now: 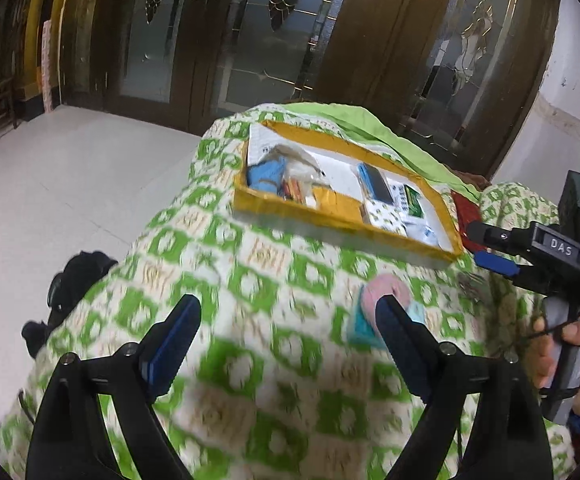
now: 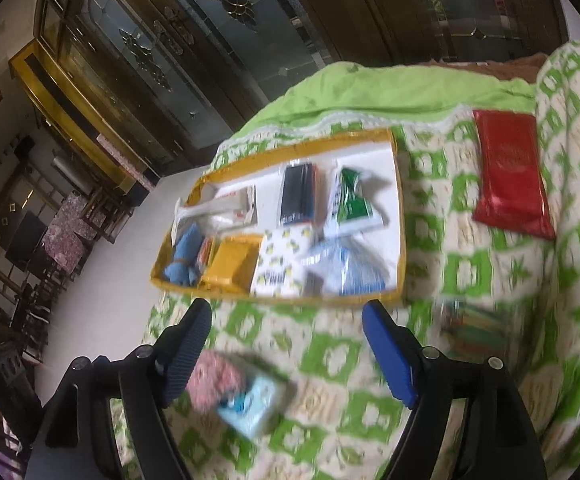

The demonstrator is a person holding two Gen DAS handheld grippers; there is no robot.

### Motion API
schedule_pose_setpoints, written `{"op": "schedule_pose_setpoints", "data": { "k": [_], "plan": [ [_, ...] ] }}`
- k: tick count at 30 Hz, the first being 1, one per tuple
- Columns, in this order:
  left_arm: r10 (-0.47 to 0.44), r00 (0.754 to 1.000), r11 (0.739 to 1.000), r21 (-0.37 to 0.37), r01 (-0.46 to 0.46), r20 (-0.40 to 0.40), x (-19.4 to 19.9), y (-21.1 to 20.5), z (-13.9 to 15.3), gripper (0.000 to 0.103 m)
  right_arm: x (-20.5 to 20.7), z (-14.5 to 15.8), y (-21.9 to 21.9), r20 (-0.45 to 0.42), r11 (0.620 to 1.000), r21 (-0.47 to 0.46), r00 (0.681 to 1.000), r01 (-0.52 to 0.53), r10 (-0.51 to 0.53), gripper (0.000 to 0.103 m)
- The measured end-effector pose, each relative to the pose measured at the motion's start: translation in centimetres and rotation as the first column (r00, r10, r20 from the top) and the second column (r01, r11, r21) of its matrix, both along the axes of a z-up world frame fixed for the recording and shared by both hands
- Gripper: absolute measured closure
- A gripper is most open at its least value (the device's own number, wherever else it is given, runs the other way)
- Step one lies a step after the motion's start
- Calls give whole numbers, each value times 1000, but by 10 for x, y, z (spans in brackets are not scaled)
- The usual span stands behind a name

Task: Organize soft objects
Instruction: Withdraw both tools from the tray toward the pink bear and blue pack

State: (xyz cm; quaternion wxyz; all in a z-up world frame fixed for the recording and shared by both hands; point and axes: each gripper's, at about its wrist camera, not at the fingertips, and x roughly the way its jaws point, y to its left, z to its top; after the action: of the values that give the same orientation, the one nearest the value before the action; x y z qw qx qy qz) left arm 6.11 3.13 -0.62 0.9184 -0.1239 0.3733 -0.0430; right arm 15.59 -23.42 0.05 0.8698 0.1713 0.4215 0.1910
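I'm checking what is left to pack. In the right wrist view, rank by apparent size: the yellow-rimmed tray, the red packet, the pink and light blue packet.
1. yellow-rimmed tray, clearly largest.
2. red packet.
3. pink and light blue packet, though it is blurred and nearest the camera, so its place against the red packet is unsure.

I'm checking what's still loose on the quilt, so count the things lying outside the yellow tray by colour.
Red: 1, the packet
Pink and light blue: 1, the soft bundle
Multicoloured, too blurred to name: 1, the small item
Total: 3, all outside the tray
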Motion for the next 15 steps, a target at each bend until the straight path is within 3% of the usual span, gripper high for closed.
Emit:
{"op": "schedule_pose_setpoints", "data": {
  "k": [8, 15],
  "plan": [
    [-31, 999, 999, 32, 32, -30, -14, -12, -7, 11, -25, -3, 1, 8, 1000, -17, 1000, -15, 15, 13],
    [-63, 995, 996, 63, 68, -76, -9, -25, -21, 8, -33, -4, -26, -15, 997, 20, 997, 70, -70, 7]
  ]
}}
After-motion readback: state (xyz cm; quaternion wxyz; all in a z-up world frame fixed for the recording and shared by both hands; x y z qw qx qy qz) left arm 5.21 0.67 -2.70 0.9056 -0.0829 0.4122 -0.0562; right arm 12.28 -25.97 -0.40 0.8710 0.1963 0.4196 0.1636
